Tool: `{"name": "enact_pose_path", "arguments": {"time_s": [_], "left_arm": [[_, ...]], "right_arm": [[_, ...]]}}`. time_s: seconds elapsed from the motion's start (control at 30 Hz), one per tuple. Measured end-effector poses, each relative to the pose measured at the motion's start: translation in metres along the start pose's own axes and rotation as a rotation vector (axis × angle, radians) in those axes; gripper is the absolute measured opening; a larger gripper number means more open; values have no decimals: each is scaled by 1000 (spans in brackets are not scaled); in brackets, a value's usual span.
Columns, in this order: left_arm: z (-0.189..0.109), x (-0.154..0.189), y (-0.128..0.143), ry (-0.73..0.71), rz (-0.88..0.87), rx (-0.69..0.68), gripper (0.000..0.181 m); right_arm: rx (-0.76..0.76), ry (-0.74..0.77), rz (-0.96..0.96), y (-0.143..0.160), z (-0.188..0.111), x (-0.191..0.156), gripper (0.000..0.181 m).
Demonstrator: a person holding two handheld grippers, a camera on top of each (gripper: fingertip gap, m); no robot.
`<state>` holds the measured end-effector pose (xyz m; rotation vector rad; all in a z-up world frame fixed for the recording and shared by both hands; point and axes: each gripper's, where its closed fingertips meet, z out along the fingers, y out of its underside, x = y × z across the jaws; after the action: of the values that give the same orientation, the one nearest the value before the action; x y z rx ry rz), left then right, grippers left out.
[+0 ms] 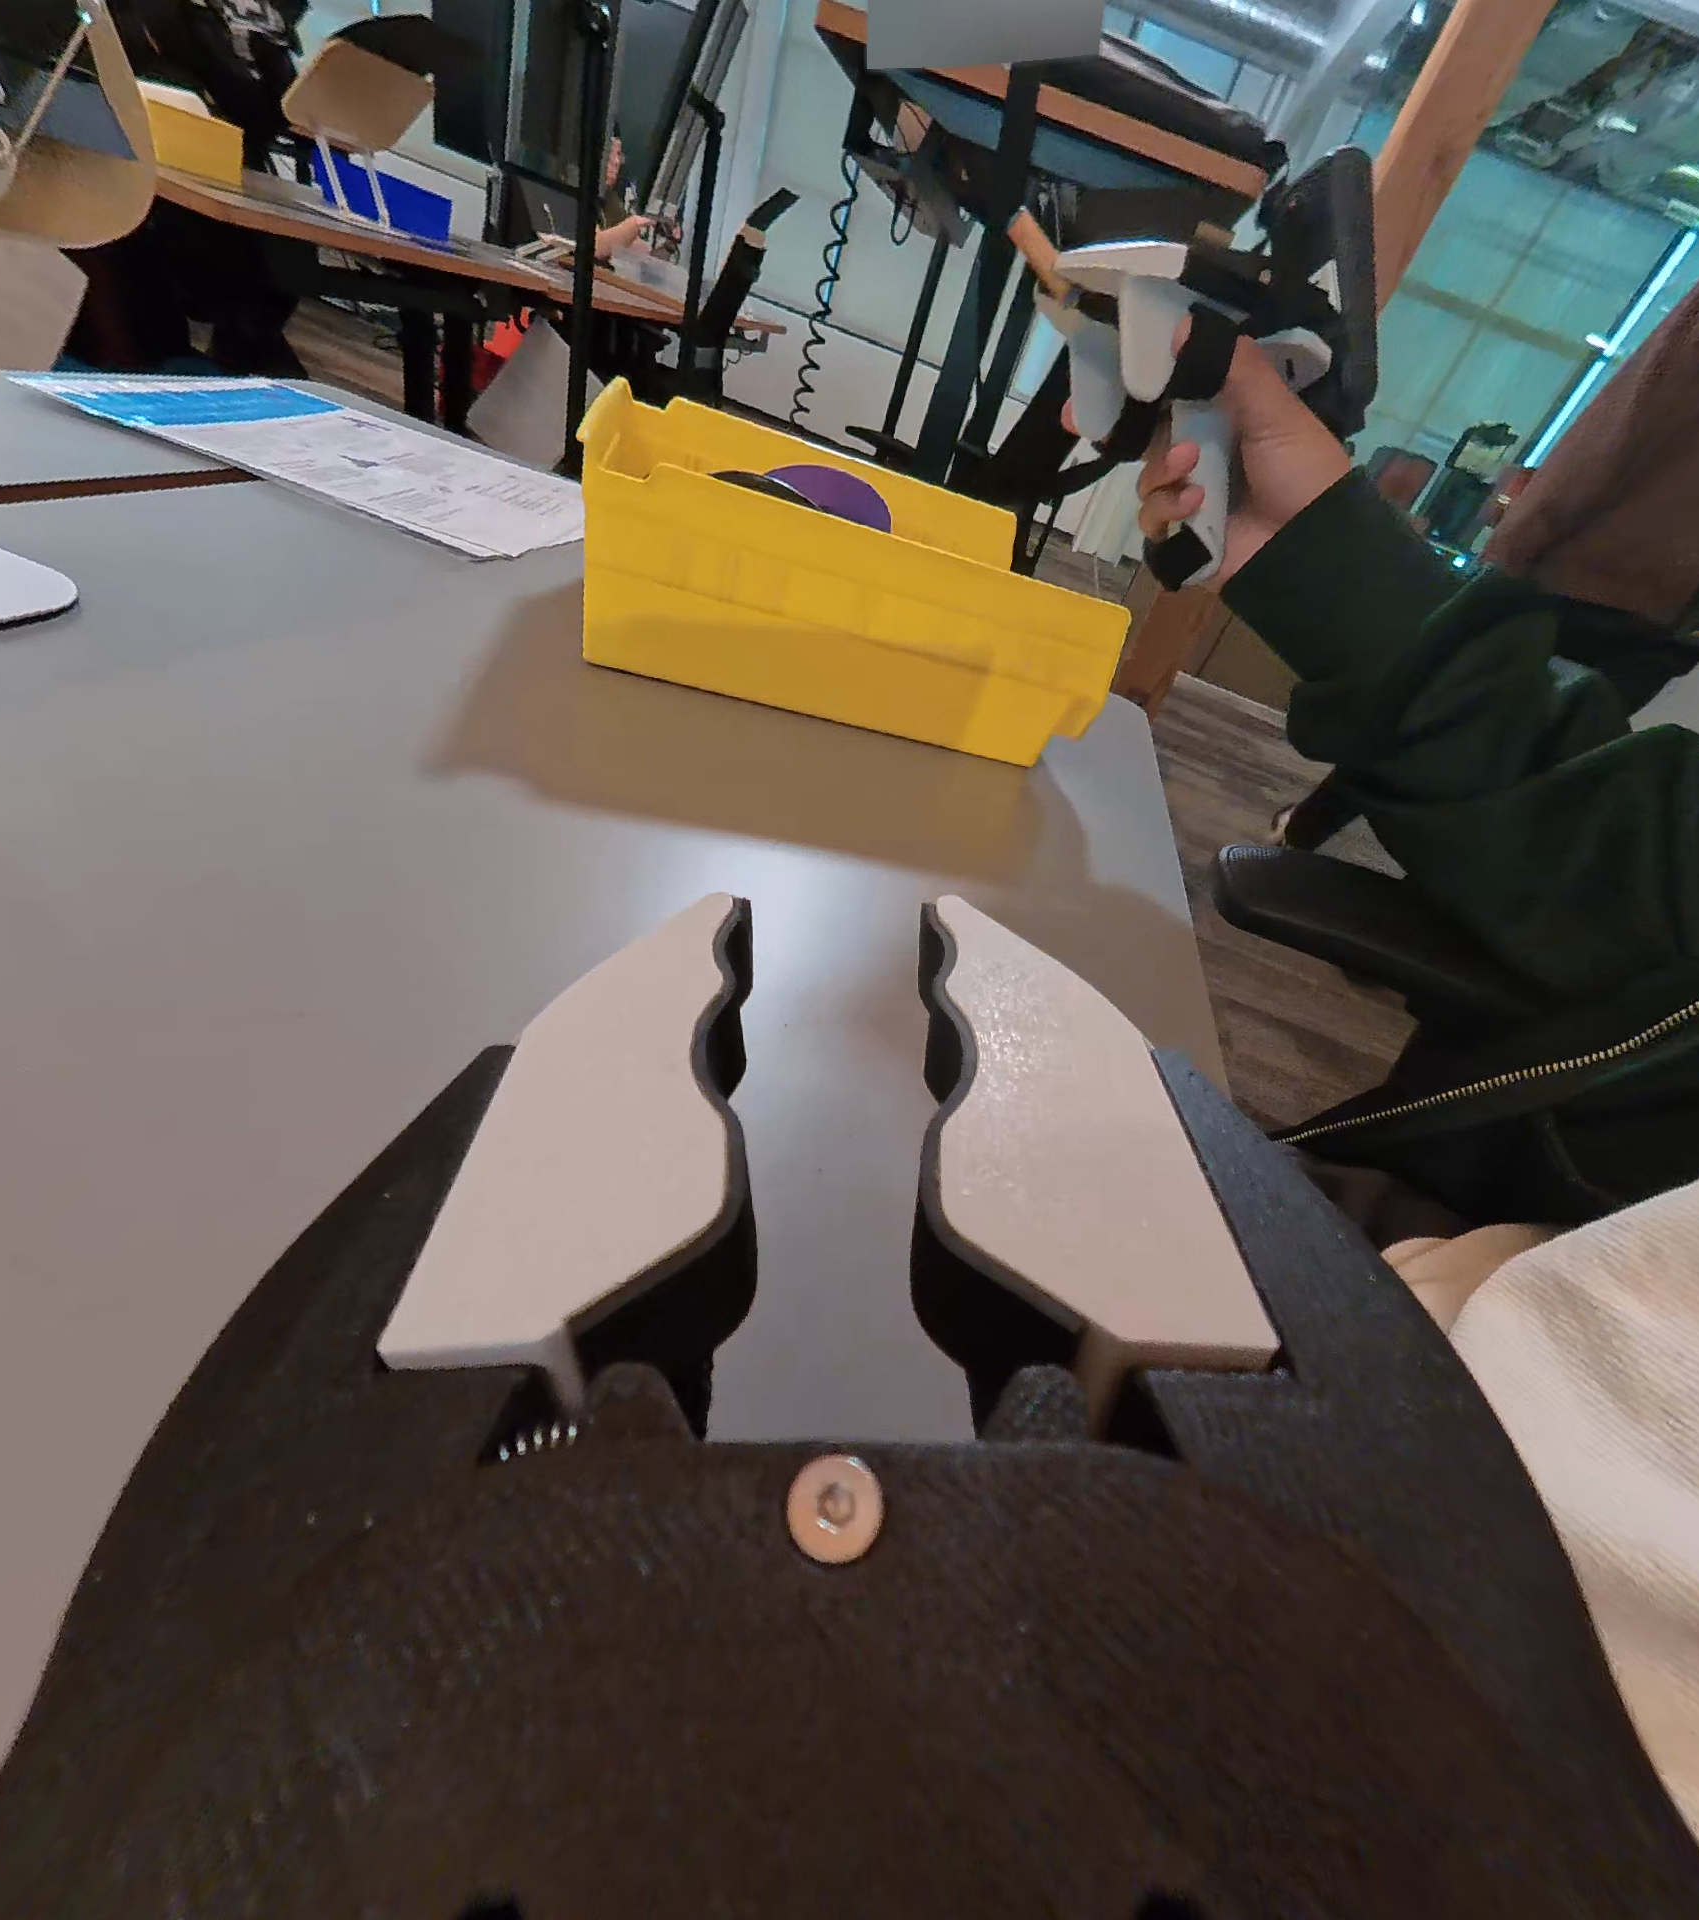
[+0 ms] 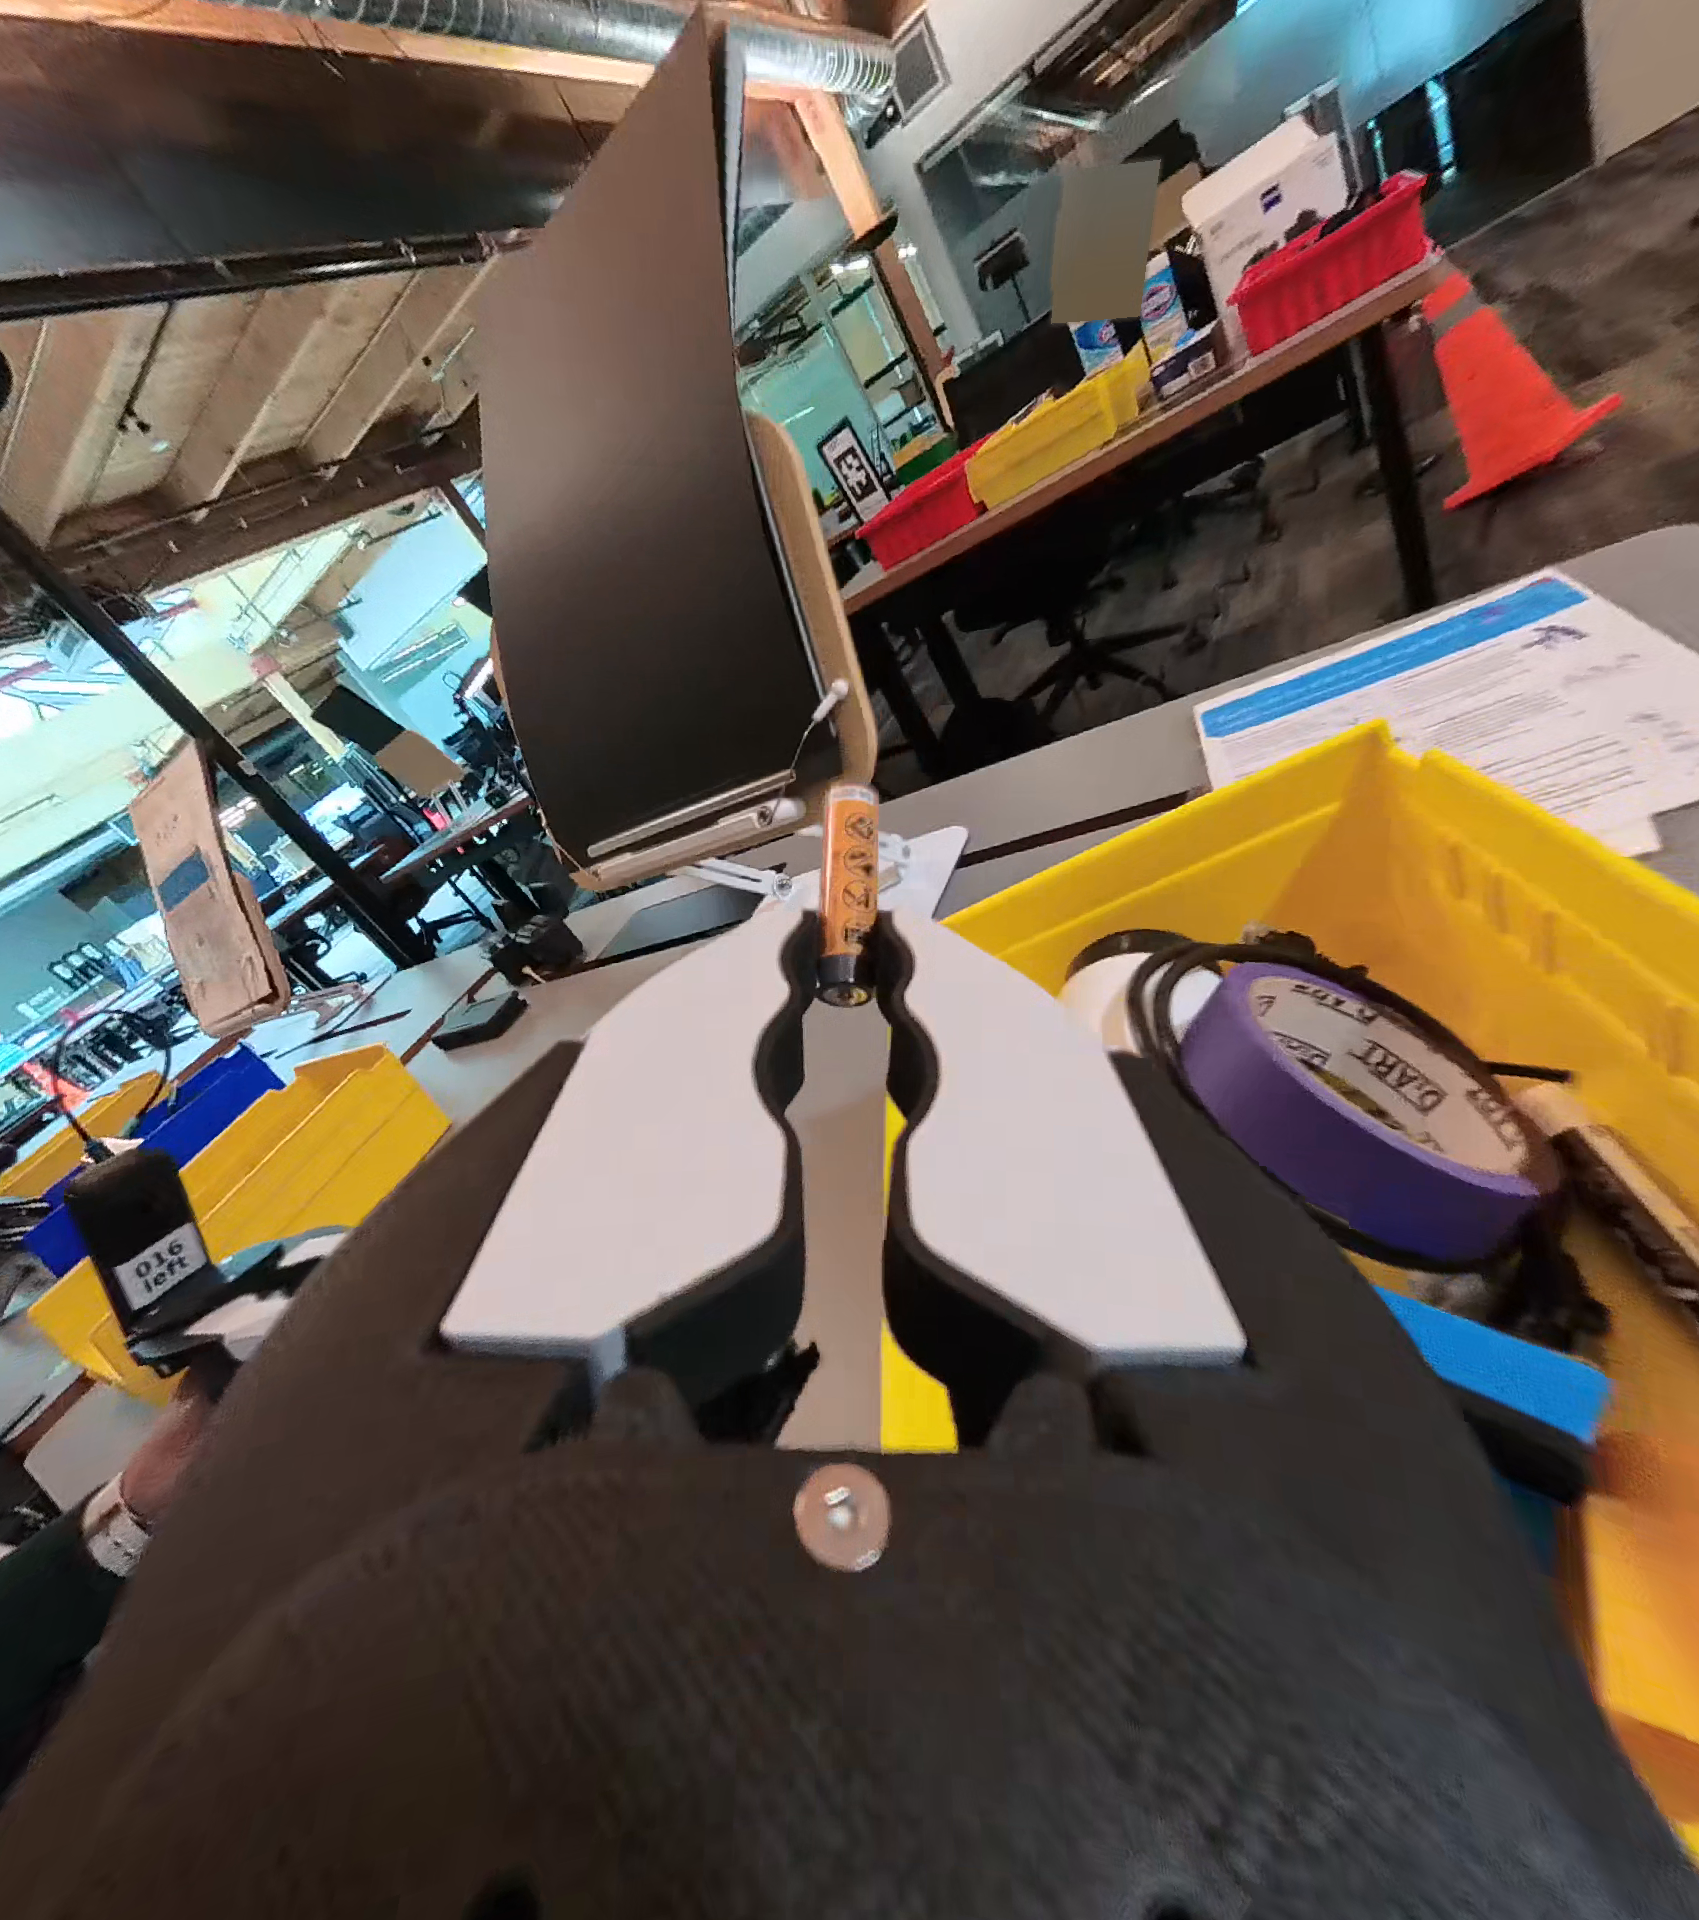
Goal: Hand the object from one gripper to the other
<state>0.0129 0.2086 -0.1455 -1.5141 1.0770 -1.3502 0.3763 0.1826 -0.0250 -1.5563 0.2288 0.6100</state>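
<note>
Right hand-held gripper [image 2: 843, 961] pinches the orange battery [image 2: 846, 894] by its very end, up above the yellow bin [image 2: 1447, 831] — thin grip, could pivot or drop in. Left hand-held gripper [image 1: 834, 935] w/ fingers parted, empty, well short of bin.

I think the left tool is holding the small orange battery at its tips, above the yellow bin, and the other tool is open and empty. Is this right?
Not quite: the right tool holds the orange battery, pinched at its tips above the yellow bin, as the right wrist view shows. The left tool is the open, empty one, seen in the left wrist view over the grey table.
</note>
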Motion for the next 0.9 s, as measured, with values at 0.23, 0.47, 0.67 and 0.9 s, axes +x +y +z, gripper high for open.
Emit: {"name": "enact_pose_path", "arguments": {"time_s": [0.23, 0.47, 0.67, 0.9], "left_arm": [[0, -1, 1, 0, -8, -3, 31], [0, -3, 1, -8, -7, -3, 32], [-2, -6, 1, -6, -34, 11, 33], [-5, -7, -1, -11, -42, 22, 34]], "right_arm": [[-46, 77, -193, 11, -27, 47, 11], [46, -7, -210, 43, -5, 40, 11], [170, -39, -179, 46, 15, -5, 10], [62, 38, -412, 54, 31, -30, 11]]}}
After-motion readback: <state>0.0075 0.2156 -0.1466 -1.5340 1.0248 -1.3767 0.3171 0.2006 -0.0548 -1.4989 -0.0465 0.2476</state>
